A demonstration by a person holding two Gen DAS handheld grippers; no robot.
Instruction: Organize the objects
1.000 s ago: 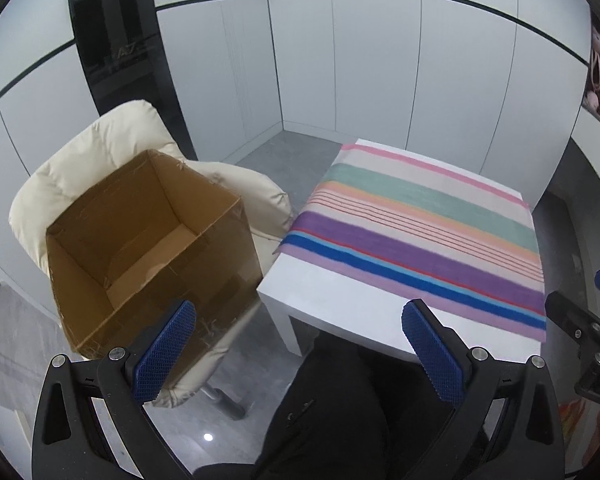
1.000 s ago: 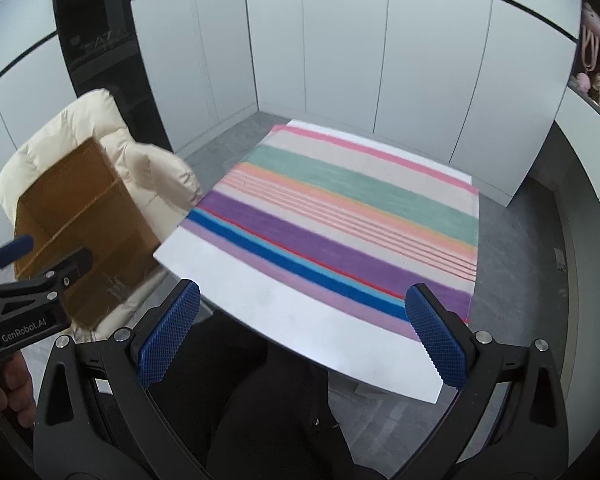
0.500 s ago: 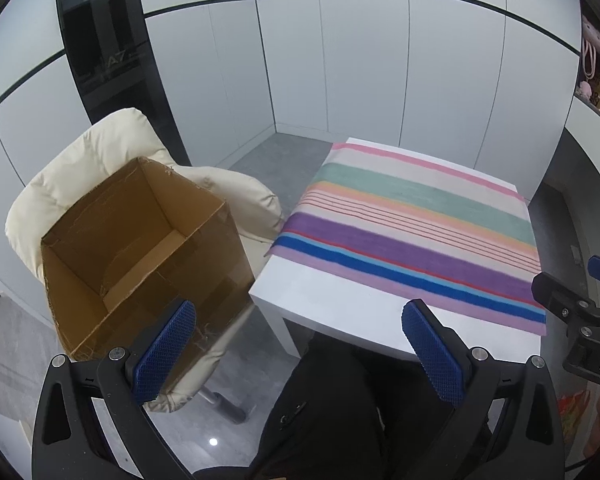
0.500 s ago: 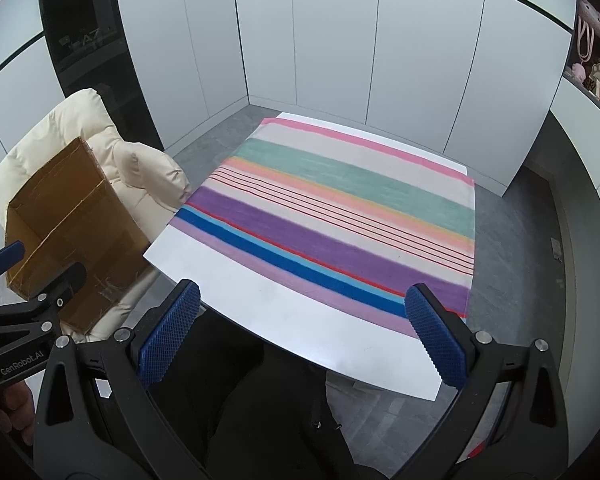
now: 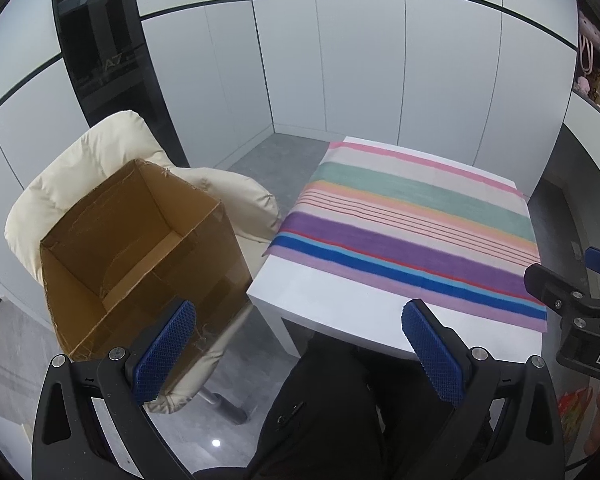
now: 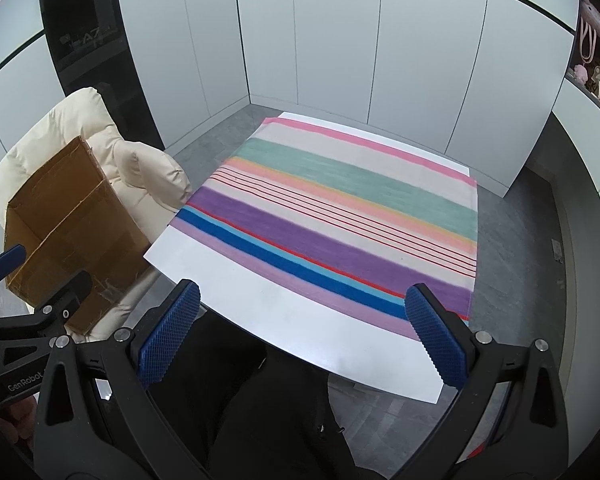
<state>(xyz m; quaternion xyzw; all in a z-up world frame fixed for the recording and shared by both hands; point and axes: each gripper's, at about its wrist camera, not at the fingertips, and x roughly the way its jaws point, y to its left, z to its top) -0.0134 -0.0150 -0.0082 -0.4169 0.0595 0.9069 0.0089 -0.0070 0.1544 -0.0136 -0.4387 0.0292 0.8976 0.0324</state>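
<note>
An open, empty brown cardboard box stands on a cream padded chair, left of a white table covered by a striped cloth. The box also shows in the right wrist view. My left gripper is open and empty, held high above the table's near left corner. My right gripper is open and empty above the table's near edge. No loose objects show on the cloth.
White cupboard walls surround the table. A dark glass panel stands behind the chair. Shelves with pink plush toys are at the far right. My dark-clothed legs are below the table edge. Grey floor lies around.
Both grippers have risen and drawn back a little, so the table and box sit lower and smaller in view. Both stay open and empty.
</note>
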